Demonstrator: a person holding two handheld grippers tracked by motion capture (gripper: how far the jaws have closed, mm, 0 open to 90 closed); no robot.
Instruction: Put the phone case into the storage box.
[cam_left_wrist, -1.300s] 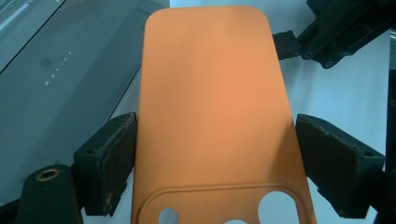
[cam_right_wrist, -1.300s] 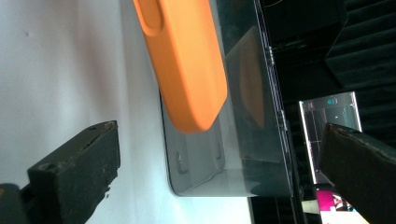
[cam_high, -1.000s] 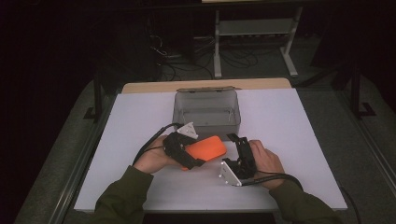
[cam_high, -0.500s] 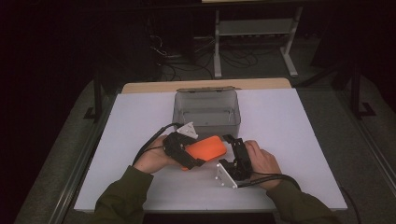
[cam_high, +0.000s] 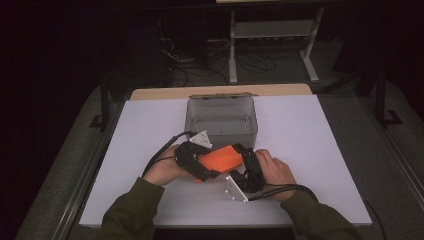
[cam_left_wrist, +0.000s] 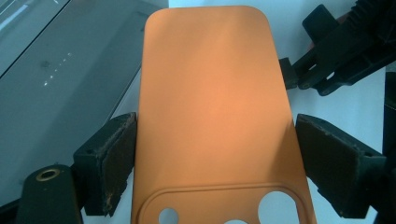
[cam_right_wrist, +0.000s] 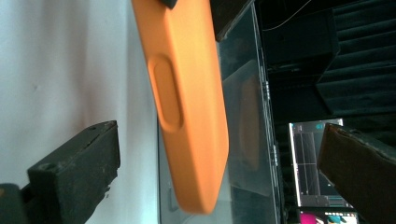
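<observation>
Overhead, the left gripper (cam_high: 210, 165) holds an orange case (cam_high: 220, 158) above the white surface (cam_high: 320, 135), near a grey box (cam_high: 222, 117), in a dark room. Its own view shows jaws clamping the case (cam_left_wrist: 210, 107) sides. The right gripper view has jaws wide apart around the case (cam_right_wrist: 191, 93) end, not gripping, so the handover looks unfinished.

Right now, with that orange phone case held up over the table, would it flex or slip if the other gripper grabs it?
The orange phone case looks thin and matte, so probably light and grippy rather than slippery. The left gripper pinches its side edges without visible bowing, though an empty case would likely flex if squeezed harder. The right gripper stands open around its end; a gentle close seems safest.
</observation>
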